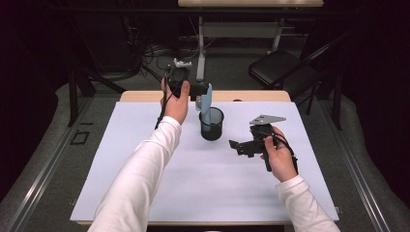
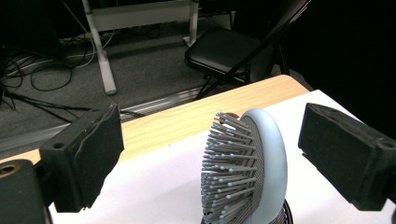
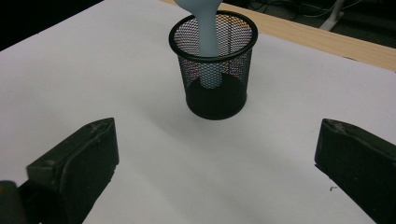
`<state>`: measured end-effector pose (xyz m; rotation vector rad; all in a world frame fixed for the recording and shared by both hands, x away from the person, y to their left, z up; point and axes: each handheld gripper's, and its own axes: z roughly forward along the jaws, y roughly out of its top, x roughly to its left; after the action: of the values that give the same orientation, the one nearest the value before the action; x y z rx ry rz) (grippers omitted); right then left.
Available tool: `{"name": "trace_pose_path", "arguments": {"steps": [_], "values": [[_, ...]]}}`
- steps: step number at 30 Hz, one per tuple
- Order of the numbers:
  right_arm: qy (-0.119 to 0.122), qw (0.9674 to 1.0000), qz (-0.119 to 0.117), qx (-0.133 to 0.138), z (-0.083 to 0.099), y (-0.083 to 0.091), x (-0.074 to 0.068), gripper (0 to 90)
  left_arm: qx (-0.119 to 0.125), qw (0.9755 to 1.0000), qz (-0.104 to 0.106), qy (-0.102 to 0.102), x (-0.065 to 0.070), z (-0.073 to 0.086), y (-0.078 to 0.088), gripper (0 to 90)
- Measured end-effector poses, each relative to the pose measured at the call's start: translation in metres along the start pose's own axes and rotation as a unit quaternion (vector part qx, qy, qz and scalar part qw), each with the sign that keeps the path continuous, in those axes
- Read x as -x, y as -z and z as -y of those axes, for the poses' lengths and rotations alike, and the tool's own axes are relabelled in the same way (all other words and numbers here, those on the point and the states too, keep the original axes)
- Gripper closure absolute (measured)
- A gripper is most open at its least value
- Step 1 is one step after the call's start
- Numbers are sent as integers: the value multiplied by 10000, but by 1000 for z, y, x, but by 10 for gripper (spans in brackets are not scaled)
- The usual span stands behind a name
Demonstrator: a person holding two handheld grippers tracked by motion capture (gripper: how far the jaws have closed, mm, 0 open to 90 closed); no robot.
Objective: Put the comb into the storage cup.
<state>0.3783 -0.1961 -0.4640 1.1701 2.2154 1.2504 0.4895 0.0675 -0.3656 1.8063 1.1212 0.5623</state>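
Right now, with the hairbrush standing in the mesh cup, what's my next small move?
Probably draw the left gripper back. Its open fingers flank the hairbrush without touching, and its handle already rests in the mesh cup.

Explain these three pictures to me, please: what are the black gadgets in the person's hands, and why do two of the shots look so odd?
No robot here: a person in white sleeves holds a hand-operated gripper in each hand. The high view looks down on the table from above. The left gripper is raised above a black mesh cup; the right gripper hovers low beside it.

The other two pictures come from small cameras riding on each gripper, so the black blocks at the bottom corners are that gripper's own jaws. Both pairs stand wide apart, holding nothing.

A pale blue hairbrush stands in the cup, handle down, its bristled head sticking out on top. The cup sits on a white sheet covering the wooden table.
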Motion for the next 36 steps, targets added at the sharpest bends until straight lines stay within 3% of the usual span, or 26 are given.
{"name": "trace_pose_path", "arguments": {"steps": [13, 24, 27, 36], "values": [[8, 10000, -7, 5, 0, 1, 0, 0, -217, 9998, 28, -1, -11, -6, 14, 7], [-41, 10000, 37, 31, 0, 3, 3, 0, -201, 9997, 144, -42, -28, -2, 33, 8], [-39, 10000, 29, 25, 0, 3, 3, 0, -270, 9990, 15, -343, -30, -1, 40, 14], [-27, 10000, 28, 2, 1, 2, 2, 0, -168, 9986, 309, -399, -32, 8, 58, 22]]}}
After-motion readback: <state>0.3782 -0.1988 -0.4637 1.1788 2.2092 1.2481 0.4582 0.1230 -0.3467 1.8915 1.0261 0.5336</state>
